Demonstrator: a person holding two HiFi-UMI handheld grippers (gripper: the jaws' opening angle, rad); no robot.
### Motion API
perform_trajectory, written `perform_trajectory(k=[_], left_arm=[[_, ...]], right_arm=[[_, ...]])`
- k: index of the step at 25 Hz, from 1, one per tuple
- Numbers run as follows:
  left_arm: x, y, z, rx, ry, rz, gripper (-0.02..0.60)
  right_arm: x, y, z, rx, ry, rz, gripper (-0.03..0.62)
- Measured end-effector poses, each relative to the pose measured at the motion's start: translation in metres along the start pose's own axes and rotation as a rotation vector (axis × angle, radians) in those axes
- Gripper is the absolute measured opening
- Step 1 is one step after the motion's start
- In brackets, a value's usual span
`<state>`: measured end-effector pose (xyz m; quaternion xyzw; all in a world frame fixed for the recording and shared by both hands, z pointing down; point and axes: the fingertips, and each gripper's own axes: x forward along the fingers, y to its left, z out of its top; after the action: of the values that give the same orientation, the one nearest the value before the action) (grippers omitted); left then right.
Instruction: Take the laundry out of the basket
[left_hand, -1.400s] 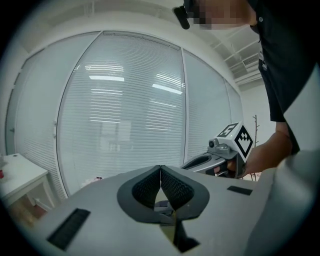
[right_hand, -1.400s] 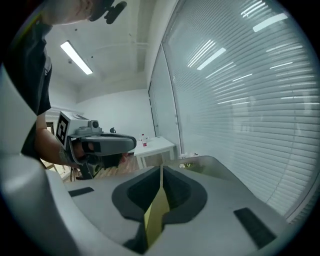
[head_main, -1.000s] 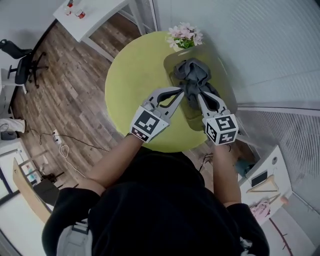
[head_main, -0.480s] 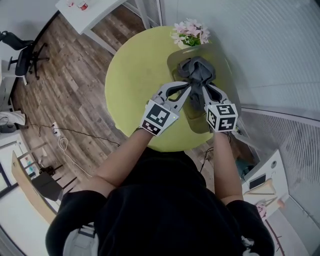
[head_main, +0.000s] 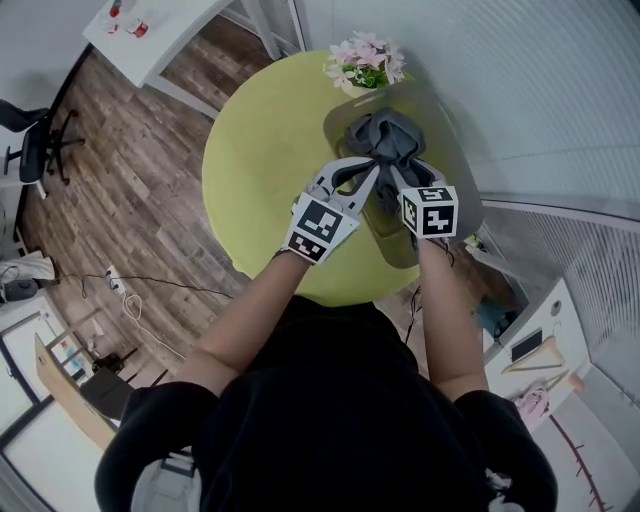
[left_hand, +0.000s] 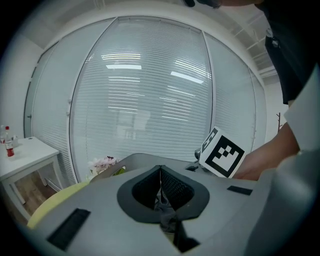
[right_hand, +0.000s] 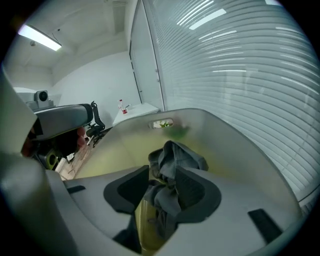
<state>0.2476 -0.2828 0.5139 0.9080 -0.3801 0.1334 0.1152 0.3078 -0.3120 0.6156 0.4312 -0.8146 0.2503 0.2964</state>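
Grey crumpled laundry (right_hand: 176, 152) sat inside my right gripper (right_hand: 161, 182), its jaws just opening narrowly; only its own view showed my left gripper (left_hand: 160, 175) pinching cloth.

Laundry (head_main: 385, 140): plain dark grey. Basket (head_main: 450, 150): translucent pale grey. Table (head_main: 260, 170): yellow-green. Flowers (head_main: 365, 62): pink and white, with green leaves. Left gripper (head_main: 371, 173) and right gripper (head_main: 397, 175): grey, bearing black-and-white square markers. Floor (head_main: 120, 180): brown wood planks.
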Motion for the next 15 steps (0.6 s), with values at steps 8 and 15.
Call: perform_trajectory(k=[8,15], left_arm=[[0.011,0.007,-0.008,-0.009,0.018,-0.026,0.011],[0.017,0.017,-0.014,-0.015,0.03,-0.036,0.011]], right_arm=[[0.039,-0.021,-0.035,0.088,0.126,-0.062,0.309],[0.065,-0.028,-0.052,0.128,0.19,-0.052,0.357]])
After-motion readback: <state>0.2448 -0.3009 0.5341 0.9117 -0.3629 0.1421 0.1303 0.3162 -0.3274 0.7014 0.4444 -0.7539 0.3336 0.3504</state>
